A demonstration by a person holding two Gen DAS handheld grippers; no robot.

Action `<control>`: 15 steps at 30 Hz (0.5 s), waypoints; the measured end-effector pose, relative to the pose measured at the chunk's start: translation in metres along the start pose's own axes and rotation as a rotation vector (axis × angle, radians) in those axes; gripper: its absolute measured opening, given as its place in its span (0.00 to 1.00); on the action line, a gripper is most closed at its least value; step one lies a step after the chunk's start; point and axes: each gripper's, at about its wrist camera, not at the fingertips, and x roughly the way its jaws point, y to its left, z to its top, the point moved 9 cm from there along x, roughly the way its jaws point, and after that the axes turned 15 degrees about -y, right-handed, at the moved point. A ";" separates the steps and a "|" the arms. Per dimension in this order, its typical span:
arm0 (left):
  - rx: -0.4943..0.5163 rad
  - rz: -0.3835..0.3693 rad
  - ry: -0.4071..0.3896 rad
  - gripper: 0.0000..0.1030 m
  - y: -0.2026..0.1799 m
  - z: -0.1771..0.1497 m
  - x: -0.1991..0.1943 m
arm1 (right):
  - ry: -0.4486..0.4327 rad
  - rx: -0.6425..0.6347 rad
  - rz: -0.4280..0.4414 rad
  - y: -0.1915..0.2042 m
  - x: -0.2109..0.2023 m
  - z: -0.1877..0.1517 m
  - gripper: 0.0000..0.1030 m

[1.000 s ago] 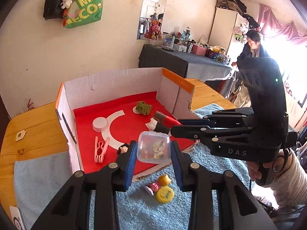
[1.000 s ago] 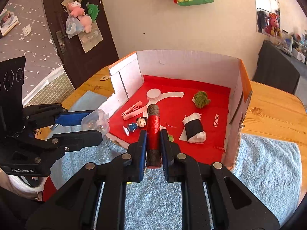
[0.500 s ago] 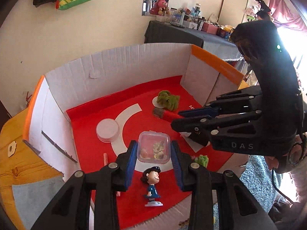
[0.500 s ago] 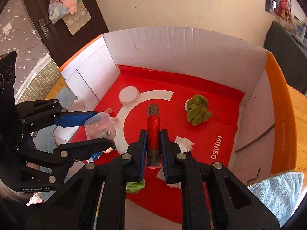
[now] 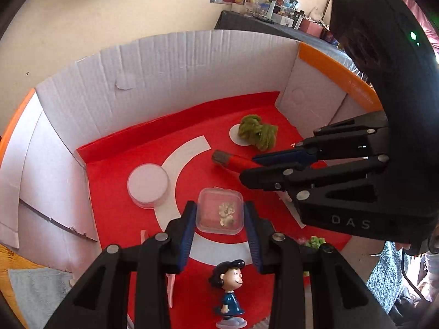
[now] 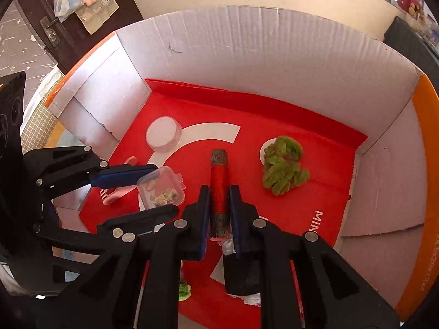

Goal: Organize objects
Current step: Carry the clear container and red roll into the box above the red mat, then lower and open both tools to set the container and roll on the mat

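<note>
Now both grippers hang inside the white-walled cardboard box with the red printed floor (image 5: 115, 181), where a second ago they were out over the blue towel in front of it. The left gripper (image 5: 221, 231) is clamped on a small clear square plastic case (image 5: 220, 210) with pale bits inside, holding it low over the white arc on the floor. The right gripper (image 6: 219, 205) is closed around a red glittery cylinder with grey ends (image 6: 218, 183), pointed toward the back wall. My reading is that both pieces are near their drop spots and release comes next.

Already lying in the box are a round white lidded tub (image 5: 148, 185), a clump of green fuzzy yarn (image 6: 282, 168) on a white disc, a dark-haired girl figurine in a blue dress (image 5: 229, 290) standing near the front edge, and a pink plastic clip (image 6: 116, 189) partly behind the left gripper.

Whether either held object touches the floor cannot be told; the fingers cover the undersides. A small green thing (image 6: 184, 292) and a white wrapped piece under the right gripper are mostly hidden. The desk is out of view apart from an orange sliver at the left.
</note>
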 end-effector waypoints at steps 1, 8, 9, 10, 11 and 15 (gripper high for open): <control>-0.004 -0.003 0.004 0.35 0.000 -0.001 0.000 | 0.003 0.001 -0.003 -0.001 0.001 0.000 0.13; -0.003 0.013 0.029 0.35 0.002 -0.005 0.001 | 0.040 0.014 -0.007 -0.006 0.007 -0.002 0.13; -0.004 0.009 0.033 0.36 0.002 -0.006 0.001 | 0.045 0.014 -0.006 -0.006 0.007 -0.003 0.13; -0.005 0.008 0.036 0.36 0.002 -0.007 0.001 | 0.049 0.014 -0.005 -0.007 0.007 -0.004 0.13; -0.004 0.007 0.039 0.36 0.002 -0.008 0.001 | 0.051 0.014 -0.004 -0.008 0.007 -0.005 0.13; -0.007 0.007 0.046 0.36 0.002 -0.010 0.001 | 0.048 0.016 -0.003 -0.010 0.005 -0.006 0.13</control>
